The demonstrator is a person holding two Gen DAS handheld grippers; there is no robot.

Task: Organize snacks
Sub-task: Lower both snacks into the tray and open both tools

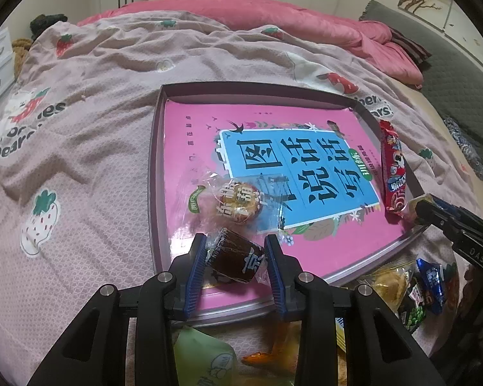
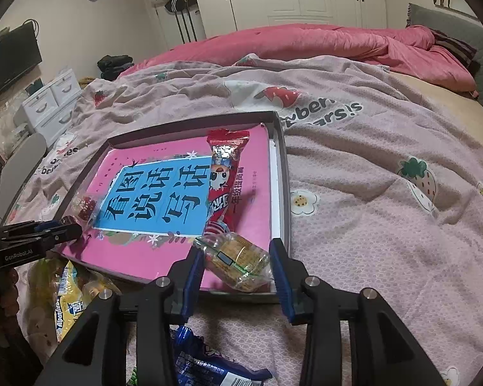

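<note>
left gripper clamped on dark brown wrapped cake, near-left in tray | right gripper slack around clear-wrapped biscuit, pads apart, near-right in tray | red snack bar beyond

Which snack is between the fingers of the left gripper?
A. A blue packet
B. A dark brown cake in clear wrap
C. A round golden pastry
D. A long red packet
B: in the left wrist view the dark brown cake sits between the blue pads of the left gripper, over the near edge of the tray.
</note>
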